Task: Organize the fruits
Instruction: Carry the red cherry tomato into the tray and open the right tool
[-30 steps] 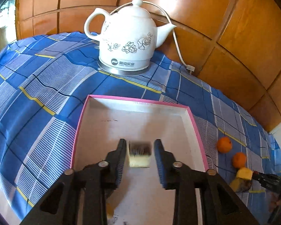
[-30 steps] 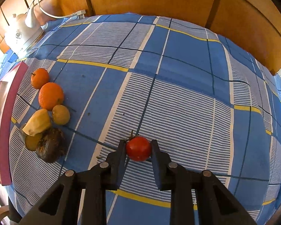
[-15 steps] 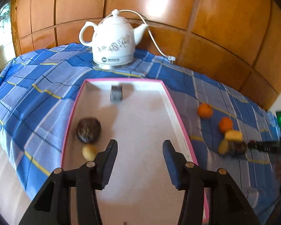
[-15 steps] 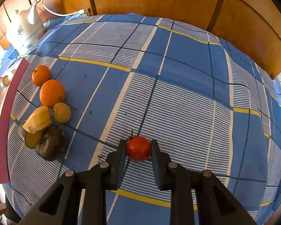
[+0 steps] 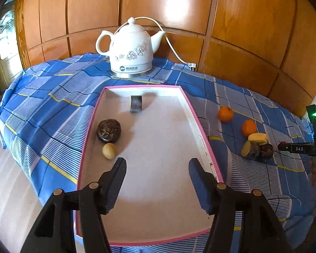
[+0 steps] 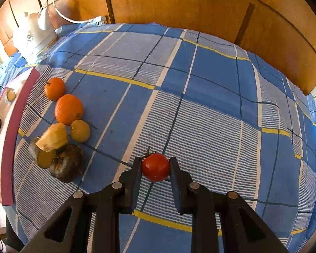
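Left gripper (image 5: 157,164) over the near end of the pink-rimmed tray (image 5: 202,135), jaws opening, nothing between them. In the tray: a small dark-topped block (image 5: 136,103) near the far wall, a dark round fruit (image 5: 109,131) by the left rim, a small pale yellow fruit (image 5: 109,151) just beside it.

Right gripper (image 6: 155,162) clamped narrow on a red tomato (image 6: 155,167), pads pressing both sides, stem up and to the left, above the blue checked cloth (image 6: 210,97) on the table.

To the left on the cloth, a cluster between tomato and tray: two oranges (image 6: 68,109), a small yellow-green fruit (image 6: 80,130), a pale yellow piece (image 6: 52,137) resting on a dark lumpy fruit (image 6: 66,163).

White kettle (image 5: 131,49) with cord beyond the tray, wooden panels behind.
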Motion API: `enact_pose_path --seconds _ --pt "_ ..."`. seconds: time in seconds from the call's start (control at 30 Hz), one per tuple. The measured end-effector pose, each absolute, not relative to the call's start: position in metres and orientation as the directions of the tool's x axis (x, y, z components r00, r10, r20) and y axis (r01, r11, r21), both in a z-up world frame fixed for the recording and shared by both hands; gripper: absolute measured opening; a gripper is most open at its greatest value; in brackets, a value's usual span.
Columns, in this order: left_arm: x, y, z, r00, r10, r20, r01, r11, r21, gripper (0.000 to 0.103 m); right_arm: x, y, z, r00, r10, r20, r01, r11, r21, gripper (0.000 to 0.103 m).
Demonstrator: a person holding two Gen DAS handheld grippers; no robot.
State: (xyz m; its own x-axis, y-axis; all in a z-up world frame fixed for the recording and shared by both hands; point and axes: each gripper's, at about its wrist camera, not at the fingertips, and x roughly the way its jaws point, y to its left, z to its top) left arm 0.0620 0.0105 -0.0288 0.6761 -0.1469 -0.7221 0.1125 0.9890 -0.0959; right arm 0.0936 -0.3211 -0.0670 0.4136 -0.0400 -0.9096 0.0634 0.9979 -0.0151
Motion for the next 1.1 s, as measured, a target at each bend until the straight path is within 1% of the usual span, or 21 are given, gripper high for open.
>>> enact_pose_path --seconds 0.43,0.57,0.83,1.0,1.1 --pt "0.058 0.016 -0.028 0.675 -0.147 -0.723 0.109 0.989 -0.100 0.063 0.080 -0.306 -0.048 0.488 0.036 -0.872 -0.007 0.999 0.038 0.026" --pt "0.058 0.018 -0.030 0.674 -0.145 -0.725 0.106 0.989 -0.100 0.064 0.076 -0.298 -0.033 0.523 0.061 -0.850 -0.038 0.998 0.048 0.026" --pt "0.058 0.024 -0.031 0.675 -0.143 -0.724 0.087 0.990 -0.114 0.064 0.068 -0.231 -0.009 0.546 0.188 -0.817 -0.205 0.975 0.087 0.026" --pt "0.058 0.031 -0.034 0.670 -0.137 -0.730 0.069 0.990 -0.123 0.064 0.070 -0.179 -0.007 0.514 0.278 -0.812 -0.326 0.938 0.115 0.026" --pt "0.058 0.037 -0.036 0.667 -0.131 -0.734 0.054 0.990 -0.127 0.064 0.074 -0.149 -0.010 0.496 0.318 -0.808 -0.369 0.919 0.136 0.026"
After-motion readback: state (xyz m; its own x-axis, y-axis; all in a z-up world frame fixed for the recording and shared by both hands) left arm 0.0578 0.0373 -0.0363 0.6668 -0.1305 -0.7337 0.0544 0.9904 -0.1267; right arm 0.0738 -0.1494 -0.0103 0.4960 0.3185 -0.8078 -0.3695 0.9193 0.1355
